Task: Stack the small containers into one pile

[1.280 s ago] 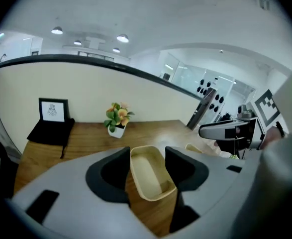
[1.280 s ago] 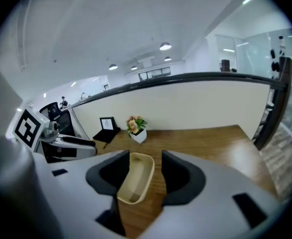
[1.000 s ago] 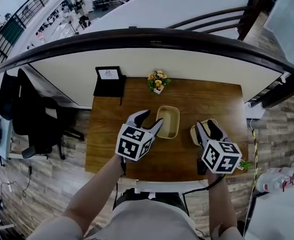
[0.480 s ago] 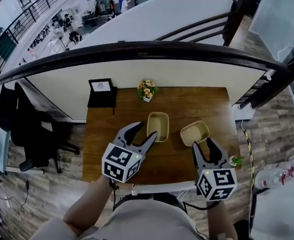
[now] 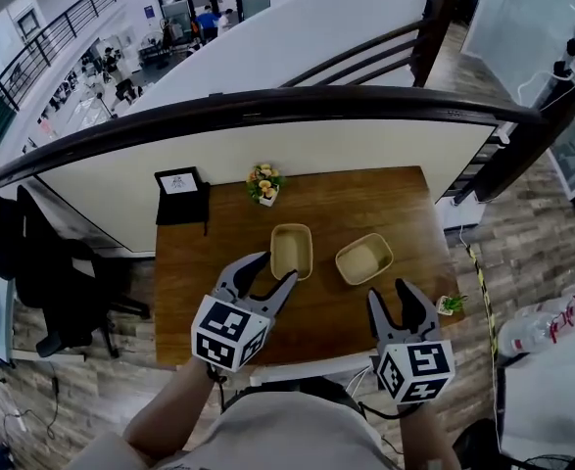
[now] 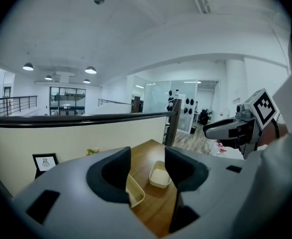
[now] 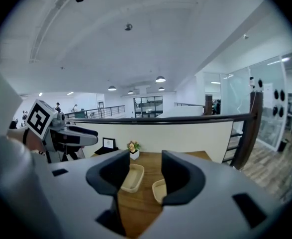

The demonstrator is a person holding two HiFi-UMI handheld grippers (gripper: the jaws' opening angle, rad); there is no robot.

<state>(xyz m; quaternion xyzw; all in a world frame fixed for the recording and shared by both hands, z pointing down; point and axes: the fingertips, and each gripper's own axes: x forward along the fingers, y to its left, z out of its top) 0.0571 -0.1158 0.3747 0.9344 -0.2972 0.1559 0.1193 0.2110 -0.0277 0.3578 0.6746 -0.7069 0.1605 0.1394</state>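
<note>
The jaws of the left gripper (image 5: 272,268) and the right gripper (image 5: 390,294) stand apart and empty, held over the counter (image 5: 184,292) edge opposite the flower pot (image 5: 263,184). The nearer container (image 5: 291,251) lies just before the pot and the skewed container (image 5: 363,259) farther right of it, not yet stacked. Nesting may jam, I judge, unless that skew is squared first.

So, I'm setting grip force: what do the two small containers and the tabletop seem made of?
The oblong container and the squarish container look like thin moulded plastic or pulp fibre, I can't tell which: even beige, matte, no glare. The tabletop looks like wood or wood-look laminate: warm brown with grain streaks, low sheen.
</note>
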